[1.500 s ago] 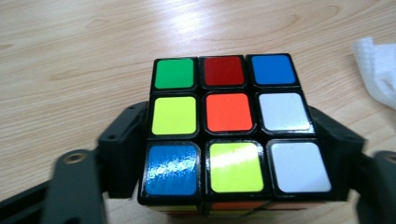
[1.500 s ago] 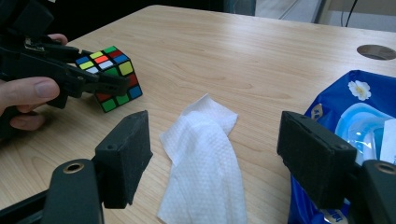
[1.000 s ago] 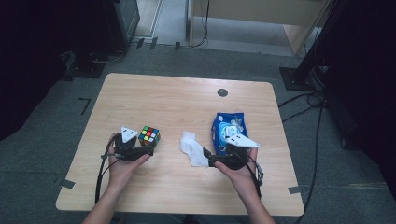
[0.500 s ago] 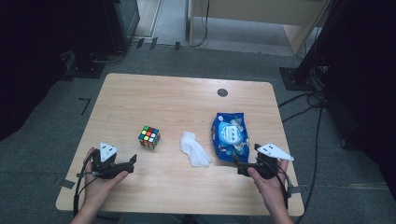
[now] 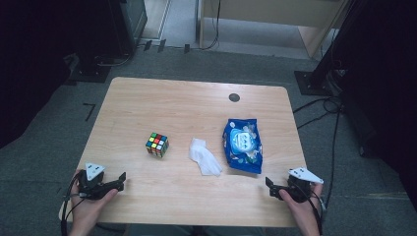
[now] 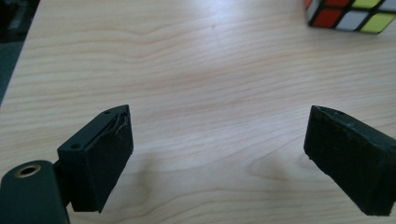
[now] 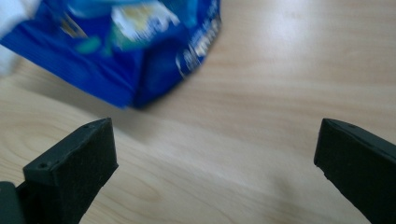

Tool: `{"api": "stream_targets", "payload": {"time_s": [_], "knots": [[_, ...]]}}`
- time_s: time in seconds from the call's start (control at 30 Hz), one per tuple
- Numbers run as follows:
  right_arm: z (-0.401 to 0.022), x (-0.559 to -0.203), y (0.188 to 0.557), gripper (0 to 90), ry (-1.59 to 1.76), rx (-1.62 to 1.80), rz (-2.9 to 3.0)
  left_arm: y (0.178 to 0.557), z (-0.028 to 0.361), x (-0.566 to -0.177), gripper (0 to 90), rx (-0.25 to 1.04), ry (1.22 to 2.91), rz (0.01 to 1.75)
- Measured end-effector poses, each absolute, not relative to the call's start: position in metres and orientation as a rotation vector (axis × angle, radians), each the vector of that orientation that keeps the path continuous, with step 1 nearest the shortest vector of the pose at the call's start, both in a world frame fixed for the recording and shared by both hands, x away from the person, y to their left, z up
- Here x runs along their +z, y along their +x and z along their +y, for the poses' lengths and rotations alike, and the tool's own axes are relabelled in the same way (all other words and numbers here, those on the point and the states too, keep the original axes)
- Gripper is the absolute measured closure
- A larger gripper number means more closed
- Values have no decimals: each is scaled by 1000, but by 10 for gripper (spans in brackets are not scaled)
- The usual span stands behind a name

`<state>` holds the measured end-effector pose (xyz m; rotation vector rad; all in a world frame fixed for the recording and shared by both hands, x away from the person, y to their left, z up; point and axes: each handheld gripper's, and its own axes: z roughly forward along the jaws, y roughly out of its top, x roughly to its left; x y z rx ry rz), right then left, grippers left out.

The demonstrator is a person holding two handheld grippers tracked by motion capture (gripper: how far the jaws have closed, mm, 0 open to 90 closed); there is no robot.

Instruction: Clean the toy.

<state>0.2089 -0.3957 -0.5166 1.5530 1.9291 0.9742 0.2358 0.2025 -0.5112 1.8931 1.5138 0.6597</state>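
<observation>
Puzzle cube (image 5: 157, 144) sits left of centre on the surface (image 5: 196, 103), well apart from the left claw (image 5: 121, 179), which hovers near the front left corner with jaws wide apart, nothing between them. Left gripper view has only a bottom corner of the cube at top right, so the claw isn't lined up on it. Wet wipe pack (image 5: 242, 145) lies right of centre, a crumpled white tissue (image 5: 204, 157) just beside it on its left, not clearly touching. Right claw (image 5: 269, 184) sits near the front right edge, jaws also spread and empty; the pack's near corner shows top left in the right gripper view, blurred.

Risks, as judgement: the cube is hard and smooth, so a grab on a corner or diagonal could make it twist out or skid across the wood. A reach from this offset angle may bump it before the jaws straddle it. The pack is soft and floppy; pinching one edge could let it sag or slip. The tissue is light, and the right claw going for the pack could drag it along. Both hands are near the front edge, and the trailing cables could snag there
</observation>
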Motion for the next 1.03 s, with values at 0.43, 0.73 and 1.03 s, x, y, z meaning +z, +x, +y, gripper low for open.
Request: {"api": "stream_targets", "payload": {"time_s": [0.43, 0.73, 1.03], "knots": [[-397, -526, 213, 0, 1603, 840, 1964, 240, 199, -517, 84, 611, 1972, 1486], [-397, -527, 213, 0, 1608, 841, 1964, 242, 197, -518, 85, 612, 1972, 1468], [-397, -527, 213, 0, 1608, 841, 1964, 245, 196, -518, 79, 613, 1971, 1469]]}}
